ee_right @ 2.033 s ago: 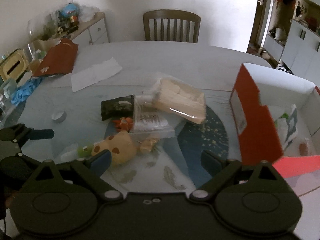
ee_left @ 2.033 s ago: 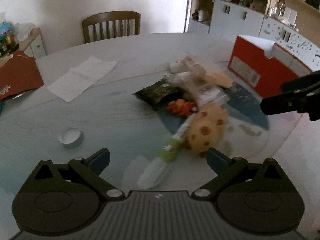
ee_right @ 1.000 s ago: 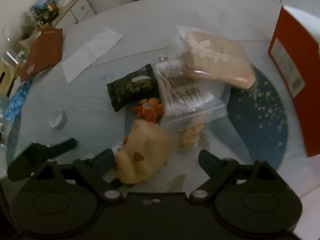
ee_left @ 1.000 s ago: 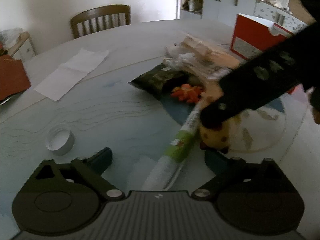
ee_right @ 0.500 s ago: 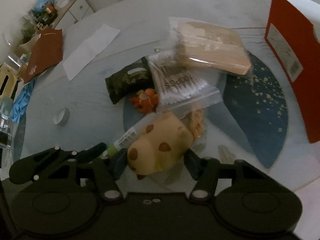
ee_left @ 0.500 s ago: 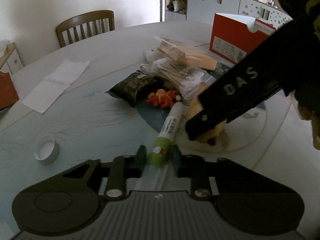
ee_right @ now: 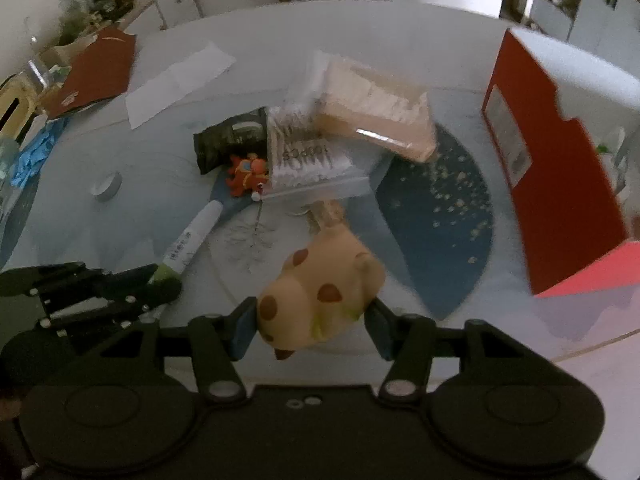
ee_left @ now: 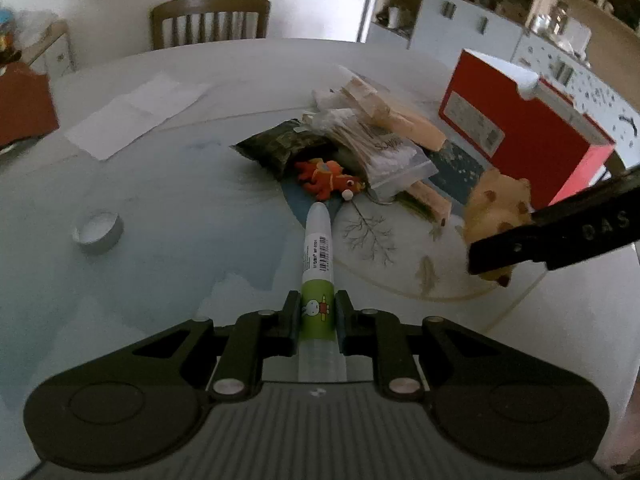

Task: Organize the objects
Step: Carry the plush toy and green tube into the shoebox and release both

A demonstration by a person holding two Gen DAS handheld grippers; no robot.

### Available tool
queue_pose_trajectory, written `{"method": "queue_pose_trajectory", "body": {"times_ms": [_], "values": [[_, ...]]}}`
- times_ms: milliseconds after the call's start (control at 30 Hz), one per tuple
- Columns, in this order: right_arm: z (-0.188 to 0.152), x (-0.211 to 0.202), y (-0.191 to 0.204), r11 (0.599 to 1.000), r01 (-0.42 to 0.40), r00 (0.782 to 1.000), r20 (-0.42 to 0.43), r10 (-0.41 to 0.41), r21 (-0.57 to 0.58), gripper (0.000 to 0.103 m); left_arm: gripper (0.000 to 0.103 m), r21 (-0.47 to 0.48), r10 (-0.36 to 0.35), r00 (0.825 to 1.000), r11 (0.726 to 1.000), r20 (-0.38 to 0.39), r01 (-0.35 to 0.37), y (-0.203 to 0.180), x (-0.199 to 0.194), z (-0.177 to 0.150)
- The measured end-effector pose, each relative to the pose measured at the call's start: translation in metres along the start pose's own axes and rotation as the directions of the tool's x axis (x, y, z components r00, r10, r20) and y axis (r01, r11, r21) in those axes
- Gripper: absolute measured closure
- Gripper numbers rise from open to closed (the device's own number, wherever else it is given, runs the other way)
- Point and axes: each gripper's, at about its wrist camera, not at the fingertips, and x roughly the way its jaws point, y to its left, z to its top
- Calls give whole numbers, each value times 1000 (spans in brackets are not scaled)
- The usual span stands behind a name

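Note:
My left gripper (ee_left: 317, 312) is shut on the green end of a white and green tube (ee_left: 318, 240), whose white tip points at the pile ahead. In the right wrist view the tube (ee_right: 192, 236) lies at the left. My right gripper (ee_right: 311, 322) holds a tan plush toy with brown spots (ee_right: 320, 288); its jaws are still closing, with both pads pressing on the toy's sides. From the left wrist the plush toy (ee_left: 494, 208) hangs above the table at the right, behind one of the right gripper's fingers (ee_left: 552, 236). An open red box (ee_right: 552, 168) stands to the right.
On the round glass table (ee_left: 180, 208) lies a pile: a dark packet (ee_left: 280, 146), an orange toy (ee_left: 328, 178), a bag of cotton swabs (ee_left: 380, 148) and a bag of wooden sticks (ee_left: 392, 112). A small round tin (ee_left: 98, 232) and a white paper (ee_left: 136, 116) lie at the left. A chair (ee_left: 210, 20) stands behind.
My left gripper closed on the tube. My right gripper closed on the plush toy and carried it off the table, to the right, away from the tube.

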Motion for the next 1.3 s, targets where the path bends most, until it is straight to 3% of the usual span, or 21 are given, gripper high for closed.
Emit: {"method": "queue_pose_trajectory", "body": {"times_ms": [233,500,833,1300], "values": [[-6,-24,-19,1000,-5,999,31,6,-31,47,87,-84,-12,1000,996,29,14,-6,-16,-3],[-9,-52,-52,999,-28,997,67,31,-37,47,87,-116,-20,997,993,78,29,-33,-36,9],[3,-93,-111,997,-65,988,141,69,-35,47,87,-95,-35,992,994,119,47,-87,-43,39],[19,-115,-213,1000,-4,974,225,5,-4,48,87,-25,-69,984,997,162,74,-173,-26,90]]}}
